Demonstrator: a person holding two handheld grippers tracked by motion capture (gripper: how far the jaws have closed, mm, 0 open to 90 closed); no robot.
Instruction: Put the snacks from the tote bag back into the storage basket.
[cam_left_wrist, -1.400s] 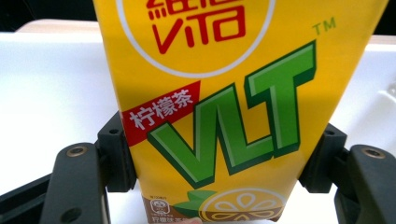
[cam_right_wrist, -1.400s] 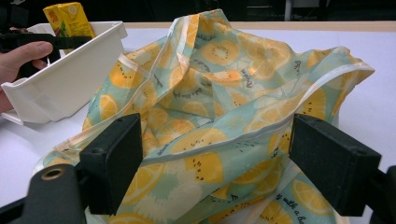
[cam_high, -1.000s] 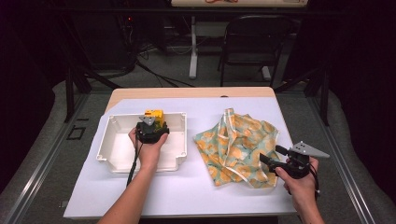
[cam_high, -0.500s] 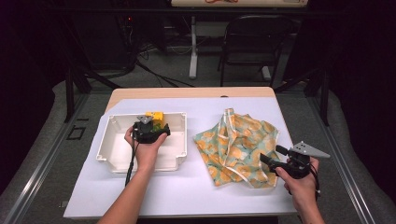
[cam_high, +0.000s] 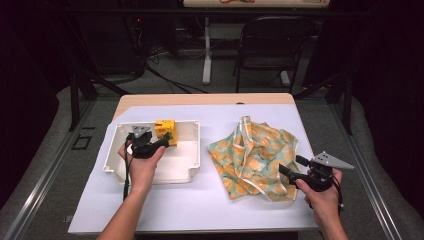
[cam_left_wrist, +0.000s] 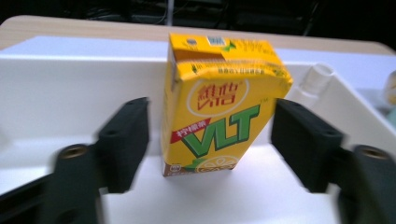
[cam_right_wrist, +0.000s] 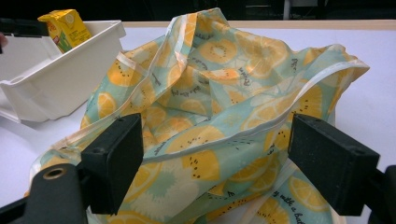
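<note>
Lower right of the high view: right gripper (cam_high: 292, 169), jaws spread wide w/ nothing pinched, by the floppy lemon-print cloth bag (cam_high: 255, 155). Left-centre: left gripper (cam_left_wrist: 210, 140), jaws just been closing (not touching yet) around the upright yellow paper juice box (cam_left_wrist: 219, 102) in the white plastic tray (cam_high: 187, 172).

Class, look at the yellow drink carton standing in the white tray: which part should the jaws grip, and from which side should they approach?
Grip the drink carton across its two narrow side faces, about mid-height, coming level from its printed front. It stands upright in the tray, and its flat parallel sides already fall between the left gripper's open jaws. The folded top looks less even.
</note>
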